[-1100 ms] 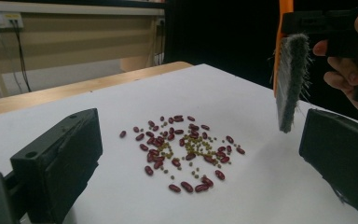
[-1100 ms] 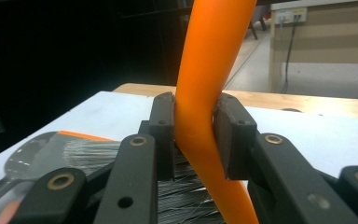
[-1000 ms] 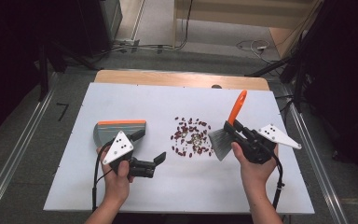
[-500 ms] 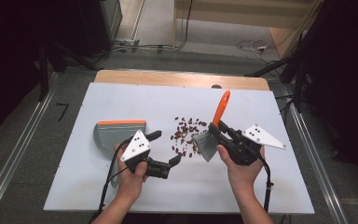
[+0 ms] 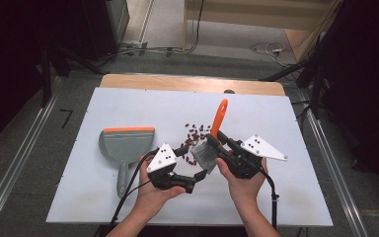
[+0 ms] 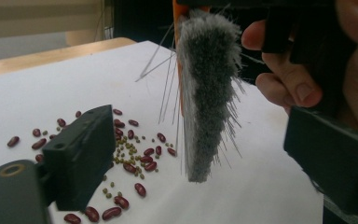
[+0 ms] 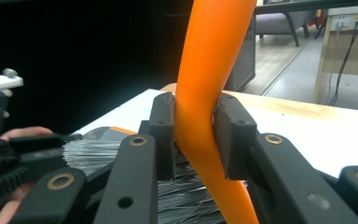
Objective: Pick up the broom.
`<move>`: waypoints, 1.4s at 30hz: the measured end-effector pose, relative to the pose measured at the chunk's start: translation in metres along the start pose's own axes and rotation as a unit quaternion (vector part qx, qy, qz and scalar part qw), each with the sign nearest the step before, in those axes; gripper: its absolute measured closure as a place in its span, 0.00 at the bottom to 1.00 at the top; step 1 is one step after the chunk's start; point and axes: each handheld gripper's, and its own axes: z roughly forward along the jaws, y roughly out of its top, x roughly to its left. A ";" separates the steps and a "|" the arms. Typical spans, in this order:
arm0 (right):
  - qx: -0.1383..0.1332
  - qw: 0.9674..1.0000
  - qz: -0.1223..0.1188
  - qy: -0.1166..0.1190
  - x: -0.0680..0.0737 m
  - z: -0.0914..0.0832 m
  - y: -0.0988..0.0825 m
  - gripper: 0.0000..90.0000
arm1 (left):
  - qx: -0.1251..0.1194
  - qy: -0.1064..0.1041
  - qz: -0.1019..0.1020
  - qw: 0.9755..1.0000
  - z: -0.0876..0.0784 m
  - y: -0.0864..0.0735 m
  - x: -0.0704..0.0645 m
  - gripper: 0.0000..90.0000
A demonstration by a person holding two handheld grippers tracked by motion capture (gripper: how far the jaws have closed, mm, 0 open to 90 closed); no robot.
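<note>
I can read no text, label, brand name or number on anything in front of me. The one sign-like mark is a dark one shaped like a 7 on the grey floor [image 5: 67,117], off the table's [image 5: 128,106] edge at about nine o'clock from the scattered beans [image 5: 196,135]; whether it is a numeral or just tape, I cannot tell. The dots on the plate above my left fingers [image 5: 161,157] are screw heads, not print.

High cam looks down on table [image 5: 128,106] — gripper cams close (both share brush [image 6: 208,93]).
</note>
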 end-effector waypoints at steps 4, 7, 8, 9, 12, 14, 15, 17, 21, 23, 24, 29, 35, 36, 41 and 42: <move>-0.003 1.000 -0.003 0.005 0.007 0.000 0.000 0.77 | 0.015 0.011 -0.014 1.000 0.007 -0.001 -0.002 0.32; -0.005 1.000 -0.008 0.008 0.012 0.001 -0.001 0.77 | 0.020 0.015 -0.020 0.999 0.010 -0.002 -0.002 0.49; -0.005 1.000 -0.007 0.008 0.013 0.001 -0.001 0.77 | 0.021 0.014 -0.019 1.000 0.010 -0.002 -0.002 0.56; -0.005 1.000 -0.009 0.008 0.014 0.001 -0.001 0.77 | 0.019 0.014 -0.018 1.000 0.010 -0.002 -0.002 0.63; -0.007 1.000 -0.010 0.006 0.016 0.001 -0.002 0.77 | 0.018 0.003 -0.016 1.000 0.009 -0.002 -0.001 0.82; -0.006 1.000 -0.010 0.008 0.016 0.001 -0.002 0.77 | 0.019 0.004 -0.013 1.000 0.009 -0.002 -0.002 0.91; -0.005 1.000 -0.010 0.010 0.015 0.002 -0.002 0.76 | 0.023 -0.001 -0.009 1.000 0.008 -0.002 -0.001 0.92; 0.000 1.000 -0.011 0.023 0.013 0.003 -0.001 0.76 | 0.026 0.000 -0.004 1.000 0.005 -0.001 0.002 0.94; 0.008 0.997 -0.019 0.073 0.004 0.004 0.003 0.67 | 0.031 -0.005 0.005 0.999 -0.002 0.002 0.010 0.95; 0.005 0.996 -0.017 0.084 0.000 0.002 0.004 0.65 | 0.032 -0.007 0.007 0.999 -0.005 0.003 0.013 0.95; 0.003 0.994 -0.021 0.105 -0.006 0.001 0.005 0.63 | 0.029 -0.008 0.007 1.000 -0.007 0.004 0.015 0.95; 0.034 0.986 -0.037 0.161 -0.019 0.003 0.001 0.61 | 0.015 -0.040 0.013 0.999 -0.018 0.008 0.026 0.95; 0.038 0.979 -0.041 0.194 -0.019 0.007 -0.005 0.59 | 0.014 -0.089 0.029 0.996 -0.027 0.015 0.033 0.95; 0.036 0.978 -0.042 0.201 -0.019 0.008 -0.005 0.59 | 0.014 -0.098 0.030 0.995 -0.027 0.015 0.034 0.95; 0.043 0.971 -0.041 0.230 -0.019 0.010 -0.007 0.59 | 0.018 -0.135 0.043 0.990 -0.029 0.014 0.037 0.95; 0.044 0.969 -0.036 0.239 -0.019 0.011 -0.008 0.58 | 0.018 -0.141 0.045 0.989 -0.029 0.014 0.037 0.95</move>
